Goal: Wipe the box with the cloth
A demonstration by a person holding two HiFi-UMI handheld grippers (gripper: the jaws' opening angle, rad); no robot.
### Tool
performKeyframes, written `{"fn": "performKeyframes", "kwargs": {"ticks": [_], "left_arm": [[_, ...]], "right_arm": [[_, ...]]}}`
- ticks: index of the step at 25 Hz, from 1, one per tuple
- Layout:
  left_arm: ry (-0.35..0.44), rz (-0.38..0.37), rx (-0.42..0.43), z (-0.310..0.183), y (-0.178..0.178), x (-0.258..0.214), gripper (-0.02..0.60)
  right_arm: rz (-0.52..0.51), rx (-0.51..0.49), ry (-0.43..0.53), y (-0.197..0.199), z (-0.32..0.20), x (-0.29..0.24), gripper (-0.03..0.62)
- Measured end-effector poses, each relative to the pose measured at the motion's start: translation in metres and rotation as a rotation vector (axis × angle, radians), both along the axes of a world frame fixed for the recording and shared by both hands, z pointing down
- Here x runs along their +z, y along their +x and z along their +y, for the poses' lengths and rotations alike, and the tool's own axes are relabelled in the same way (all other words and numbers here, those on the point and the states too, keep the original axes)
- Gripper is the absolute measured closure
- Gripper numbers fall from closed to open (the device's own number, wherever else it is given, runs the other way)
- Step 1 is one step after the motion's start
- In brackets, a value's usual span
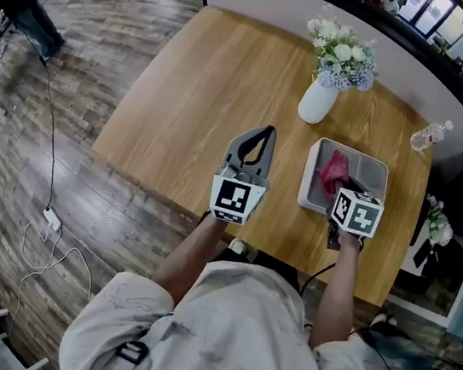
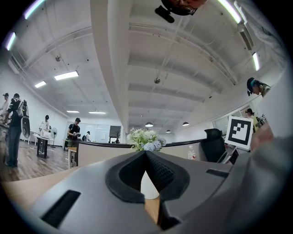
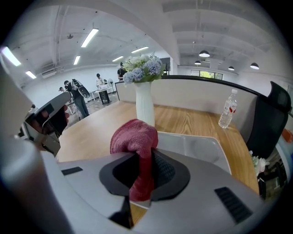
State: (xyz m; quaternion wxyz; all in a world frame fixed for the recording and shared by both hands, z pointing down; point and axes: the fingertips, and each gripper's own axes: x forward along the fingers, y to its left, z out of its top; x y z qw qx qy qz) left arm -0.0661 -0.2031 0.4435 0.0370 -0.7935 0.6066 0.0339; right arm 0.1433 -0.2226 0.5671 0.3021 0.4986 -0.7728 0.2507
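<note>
The wooden worktop [image 1: 204,81] spreads under both my claws. Toward its right side sits the pale open-topped box [image 1: 370,169], just beside a white vase of flowers [image 1: 317,102]. My left claw [image 1: 265,131] hovers over bare wood left of the box, its jaws pressed together with nothing between them. My right claw [image 3: 144,157] pinches the red cloth [image 3: 135,137], which bunches up over the box. A small water bottle [image 1: 428,136] stands near the far edge.

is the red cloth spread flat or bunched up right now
Bunched up: the red cloth is a crumpled wad pinched in the right gripper at the box, with no part laid flat.
</note>
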Motion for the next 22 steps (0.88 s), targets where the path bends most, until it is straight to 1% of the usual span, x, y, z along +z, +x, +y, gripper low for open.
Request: {"fn": "performKeyframes", "kwargs": {"ticks": [3, 7, 9, 11, 16, 22], "left_arm": [[-0.009, 0.013, -0.007, 0.0, -0.005, 0.005, 0.571], [-0.017, 0.027, -0.008, -0.001, -0.007, 0.011, 0.572], [-0.023, 0.032, -0.007, -0.001, -0.006, 0.013, 0.571], [-0.025, 0.036, -0.006, -0.001, -0.005, 0.015, 0.571], [-0.023, 0.042, 0.002, -0.002, -0.002, 0.013, 0.571], [-0.023, 0.035, 0.007, -0.004, 0.002, 0.013, 0.571]], "right_arm": [[-0.011, -0.015, -0.069, -0.01, 0.014, 0.018, 0.53], [0.017, -0.023, -0.156, -0.015, 0.029, 0.044, 0.53], [0.04, -0.013, -0.158, -0.016, 0.032, 0.049, 0.531], [0.054, -0.013, -0.139, -0.017, 0.033, 0.049, 0.531], [0.014, -0.034, -0.146, -0.022, 0.033, 0.055, 0.531], [-0.006, -0.035, -0.141, -0.024, 0.034, 0.054, 0.531]]}}
